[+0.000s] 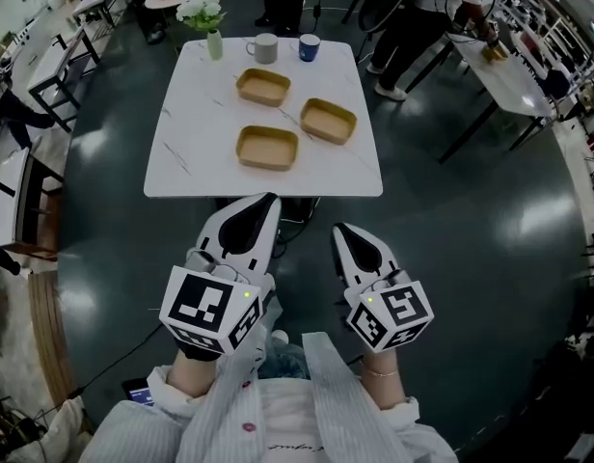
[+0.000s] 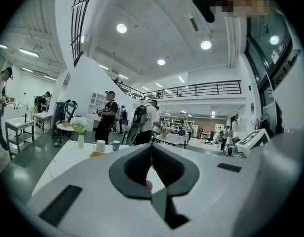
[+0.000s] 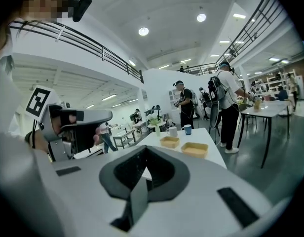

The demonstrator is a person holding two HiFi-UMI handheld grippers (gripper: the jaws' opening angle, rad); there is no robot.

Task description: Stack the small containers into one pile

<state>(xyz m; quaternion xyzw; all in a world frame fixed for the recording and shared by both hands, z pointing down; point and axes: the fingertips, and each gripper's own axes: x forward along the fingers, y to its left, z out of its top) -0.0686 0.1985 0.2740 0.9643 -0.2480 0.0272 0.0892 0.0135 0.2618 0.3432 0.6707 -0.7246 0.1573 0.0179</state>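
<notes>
Two grippers hovered nearest, left gripper (image 1: 261,204) and right gripper (image 1: 341,231), jaws pressed together on nothing. Beyond, on the white bench (image 1: 196,114), three small containers sat apart: near container (image 1: 267,148), right container (image 1: 328,121), far container (image 1: 263,87).

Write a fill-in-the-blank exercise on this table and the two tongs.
1. The table bears ____ tan containers, none stacked.
2. Next to the pale mug stands a second mug coloured ____.
3. The vase holds flowers coloured ____.
4. The left tongs and the right tongs are both ____, with nothing between them.

Missing words: three; blue; white; shut.
</notes>
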